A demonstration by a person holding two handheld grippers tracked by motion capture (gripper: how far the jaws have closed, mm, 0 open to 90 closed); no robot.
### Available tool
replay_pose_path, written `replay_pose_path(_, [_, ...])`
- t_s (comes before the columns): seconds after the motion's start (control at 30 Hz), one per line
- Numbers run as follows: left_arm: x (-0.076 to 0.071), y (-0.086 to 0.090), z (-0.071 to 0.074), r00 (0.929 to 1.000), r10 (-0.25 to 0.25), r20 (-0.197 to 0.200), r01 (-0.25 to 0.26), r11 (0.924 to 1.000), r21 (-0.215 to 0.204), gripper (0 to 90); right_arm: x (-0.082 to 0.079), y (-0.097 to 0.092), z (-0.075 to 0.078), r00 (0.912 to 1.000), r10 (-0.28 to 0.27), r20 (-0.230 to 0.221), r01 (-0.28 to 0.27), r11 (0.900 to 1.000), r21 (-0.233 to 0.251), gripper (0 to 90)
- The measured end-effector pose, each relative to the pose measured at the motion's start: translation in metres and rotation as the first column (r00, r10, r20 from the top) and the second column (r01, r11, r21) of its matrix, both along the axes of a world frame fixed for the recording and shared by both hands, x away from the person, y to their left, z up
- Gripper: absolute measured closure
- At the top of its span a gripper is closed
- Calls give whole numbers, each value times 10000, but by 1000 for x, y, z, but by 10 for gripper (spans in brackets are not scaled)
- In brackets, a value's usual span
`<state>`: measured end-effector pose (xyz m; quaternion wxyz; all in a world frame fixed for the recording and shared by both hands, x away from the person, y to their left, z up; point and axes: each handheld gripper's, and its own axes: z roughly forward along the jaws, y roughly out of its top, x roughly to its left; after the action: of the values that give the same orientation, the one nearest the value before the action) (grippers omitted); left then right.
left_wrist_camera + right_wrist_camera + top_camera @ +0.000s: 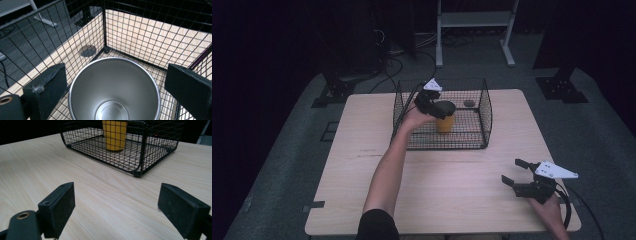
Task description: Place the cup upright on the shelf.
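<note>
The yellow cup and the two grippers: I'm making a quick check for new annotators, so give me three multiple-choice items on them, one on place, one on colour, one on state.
1. Where does the yellow cup stand?
A. in the wire basket
B. on the bare table beside the basket
C. on the floor

2. What colour is the cup's inside?
A. yellow
B. silver metal
C. black

3. How do the jaws of the right gripper stand?
A. shut on the cup
B. shut on nothing
C. open, with nothing between them

Answers: 1 A, the right gripper view shows the cup behind the basket's mesh wall. 2 B, the left gripper view looks down into a shiny steel interior. 3 C, the right gripper view shows bare table between the wide-apart pads.
</note>
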<state>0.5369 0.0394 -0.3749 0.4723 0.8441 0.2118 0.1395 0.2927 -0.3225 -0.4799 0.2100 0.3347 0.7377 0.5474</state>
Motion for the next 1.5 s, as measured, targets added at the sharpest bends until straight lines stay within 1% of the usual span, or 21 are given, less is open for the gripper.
replay_pose_path(0.23, [-6,3,8,10000,-33,84,35,9999,-135,39,1,-2,0,10000,21,9,-21,10000,95,133])
replay_pose_path(0.3, [-10,5,12,9999,-70,92,73,9996,-260,38,0,-1,0,10000,15,15,-16,10000,77,133])
replay_pose_path(0.43, [-17,8,16,9999,-126,74,128,9997,-226,37,0,-1,0,10000,-18,8,18,10000,62,133])
replay_pose_path(0.5, [-21,9,19,9997,-132,201,135,9998,-169,37,0,-1,0,10000,-24,-5,24,10000,36,132])
replay_pose_path(0.63, [-27,12,23,9994,-118,311,123,9998,-143,37,-1,0,0,10000,-73,19,73,10000,-21,132])
replay_pose_path(0.67, [-31,14,25,9995,-98,295,106,9996,-265,37,-1,0,0,10000,-80,22,80,10000,-37,132])
replay_pose_path(0.7, [-33,16,26,9996,-93,274,102,9994,-343,37,-1,0,0,10000,-78,23,78,10000,-43,132])
replay_pose_path(0.73, [-33,16,26,9996,-93,274,102,9994,-343,37,-1,0,0,10000,-77,18,77,10000,-47,132])
replay_pose_path(0.77, [-37,18,27,9995,-107,289,116,9995,-305,37,-1,0,0,10000,-73,18,73,10000,-51,132])
replay_pose_path(0.83, [-39,19,27,9996,-111,274,122,9991,-406,35,-1,0,0,10000,-72,19,73,10000,-54,132])
replay_pose_path(0.87, [-44,22,28,9994,-154,316,169,9988,-464,35,-1,0,0,10000,-80,17,80,9999,-65,132])
replay_pose_path(0.97, [-51,24,30,9991,-195,387,212,9988,-452,35,-1,1,0,10000,-94,21,94,9999,-86,132])
replay_pose_path(1.03, [-53,25,30,9993,-202,327,217,9987,-453,34,-1,1,0,10000,-94,27,94,9999,-74,132])
replay_pose_path(1.13, [-62,29,32,9992,-233,338,257,9971,-722,33,-1,0,0,9999,-104,18,104,9999,-29,132])
replay_pose_path(1.2, [-68,32,33,9990,-262,360,291,9962,-822,33,-1,0,0,9999,-97,37,97,9999,-52,132])
replay_pose_path(1.23, [-68,32,33,9990,-262,360,291,9962,-822,33,-1,0,0,9999,-97,37,97,9999,-52,132])
replay_pose_path(1.27, [-74,34,32,9990,-302,339,334,9946,-987,33,-2,0,0,9999,-105,43,105,9999,-57,132])
replay_pose_path(1.3, [-74,34,32,9990,-302,339,334,9946,-987,33,-2,0,0,9999,-105,38,105,9999,-57,132])
replay_pose_path(1.37, [-81,38,32,9985,-338,425,378,9945,-980,33,-1,0,0,9999,-114,36,114,9999,-61,132])
replay_pose_path(1.47, [-88,42,30,9988,-326,373,366,9931,-1116,33,-2,1,0,9999,-128,33,128,9999,-78,132])
replay_pose_path(1.5, [-91,45,29,9985,-355,414,398,9933,-1087,33,-2,1,0,9999,-133,30,134,9999,-95,132])
